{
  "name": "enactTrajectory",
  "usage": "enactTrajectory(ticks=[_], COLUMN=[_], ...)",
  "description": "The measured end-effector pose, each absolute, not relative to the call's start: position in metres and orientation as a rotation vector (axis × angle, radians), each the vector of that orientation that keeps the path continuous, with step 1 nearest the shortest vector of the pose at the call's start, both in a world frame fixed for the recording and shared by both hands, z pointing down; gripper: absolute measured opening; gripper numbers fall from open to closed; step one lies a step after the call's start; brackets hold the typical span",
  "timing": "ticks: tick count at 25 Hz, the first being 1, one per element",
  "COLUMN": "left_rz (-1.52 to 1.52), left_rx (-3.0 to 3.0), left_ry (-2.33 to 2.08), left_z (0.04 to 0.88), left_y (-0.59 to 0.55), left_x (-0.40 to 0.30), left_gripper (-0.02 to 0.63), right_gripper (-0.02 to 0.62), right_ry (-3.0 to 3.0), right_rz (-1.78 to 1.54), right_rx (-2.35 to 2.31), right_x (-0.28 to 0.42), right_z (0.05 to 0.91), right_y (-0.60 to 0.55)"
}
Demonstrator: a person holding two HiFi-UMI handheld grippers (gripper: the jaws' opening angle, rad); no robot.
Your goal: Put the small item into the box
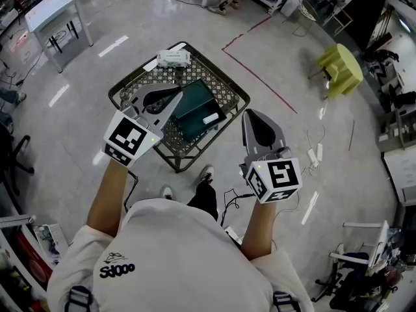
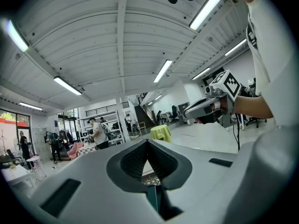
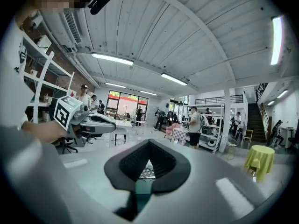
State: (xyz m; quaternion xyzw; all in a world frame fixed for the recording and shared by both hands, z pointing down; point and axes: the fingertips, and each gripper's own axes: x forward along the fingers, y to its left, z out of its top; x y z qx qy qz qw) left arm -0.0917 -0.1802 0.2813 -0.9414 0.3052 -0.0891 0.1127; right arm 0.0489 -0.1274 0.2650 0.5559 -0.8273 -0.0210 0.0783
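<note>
We held the left gripper (image 1: 175, 96) over the 9 o'clock side of the mesh counter (image 1: 231, 86), its fingers (image 2: 134, 160) pressed together with nothing between them. The right gripper (image 1: 250, 114) hung off the counter's 4 o'clock corner, its fingers (image 3: 133, 160) likewise together and empty. The dark green box (image 1: 194, 104) sat open at the counter's middle, and a small white item (image 1: 210, 118) lay inside it toward its 3 o'clock wall. A white packet (image 1: 173, 58) rested at the counter's 11 o'clock edge, well apart from both grippers. A yellow stool (image 1: 341, 69) stood on the floor toward 2 o'clock.
</note>
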Motion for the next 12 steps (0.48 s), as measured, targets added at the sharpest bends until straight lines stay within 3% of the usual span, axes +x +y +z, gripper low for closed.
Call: enactTrajectory(ticks=[12], left_rz=[-0.278], left_rx=[-2.764], left_ry=[0.893], left_z=[0.2868], left_y=[-0.1812], left_x=[-0.0917], left_gripper=[0.006], right_gripper=[0.011], right_ry=[-2.473], right_rz=[-0.032], right_rx=[1.671], right_x=[0.0504], right_z=[0.2729], right_y=[-0.1307])
